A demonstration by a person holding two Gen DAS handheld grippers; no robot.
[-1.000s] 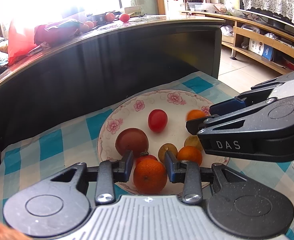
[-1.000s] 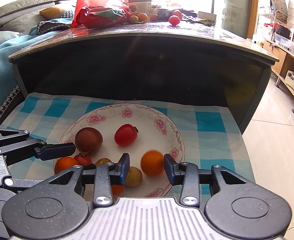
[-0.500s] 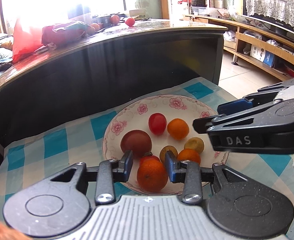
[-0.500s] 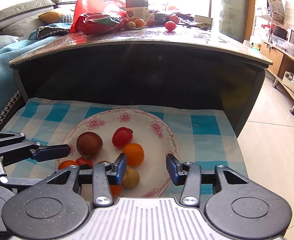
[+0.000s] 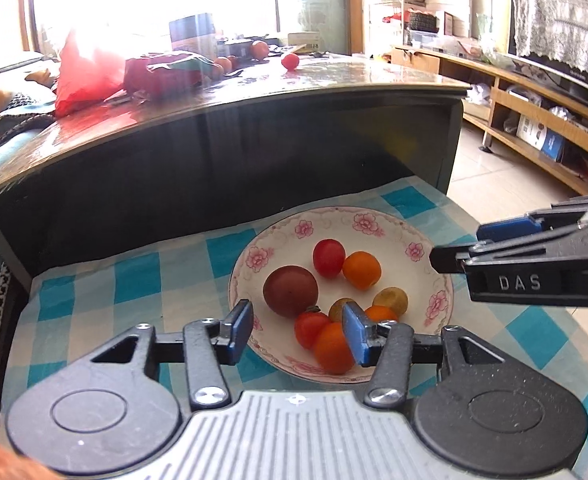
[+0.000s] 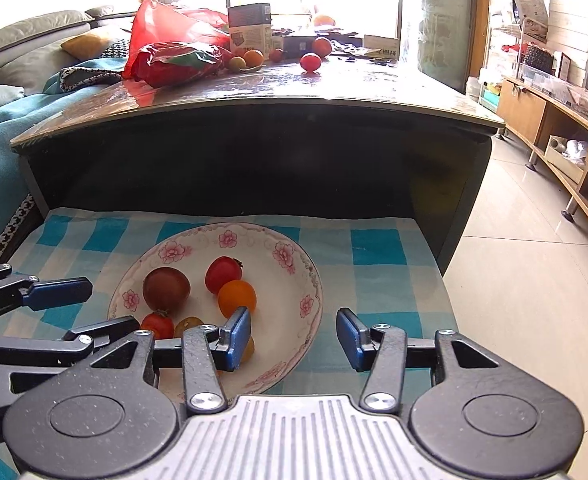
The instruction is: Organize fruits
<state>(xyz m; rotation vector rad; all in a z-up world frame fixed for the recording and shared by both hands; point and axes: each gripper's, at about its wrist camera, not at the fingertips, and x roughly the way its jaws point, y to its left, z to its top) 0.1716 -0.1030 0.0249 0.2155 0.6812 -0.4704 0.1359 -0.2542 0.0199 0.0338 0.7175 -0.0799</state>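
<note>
A flowered white plate (image 5: 394,236) (image 6: 294,276) lies on a blue checked cloth. It holds a dark brown-red fruit (image 5: 290,291) (image 6: 166,289), a red tomato (image 5: 328,257) (image 6: 223,274), an orange (image 5: 361,269) (image 6: 237,298), a small tomato (image 5: 309,329) (image 6: 157,325), yellowish fruits (image 5: 390,300) and an orange (image 5: 332,348) at the near rim. My left gripper (image 5: 297,338) is open above the near rim, empty. My right gripper (image 6: 293,338) is open over the plate's right rim, empty; it also shows in the left wrist view (image 5: 534,272).
A dark glass-topped table (image 6: 254,92) rises behind the cloth. On it lie a red bag (image 6: 174,52), a box (image 6: 249,28) and several fruits (image 6: 310,62). Wooden shelves (image 6: 554,120) and tiled floor (image 6: 526,280) are at the right. A sofa (image 6: 14,64) is at the left.
Both grippers have opened wider and pulled back and up. The left one let go of the near orange, the right one of the other orange, which now rests by the red tomato.
</note>
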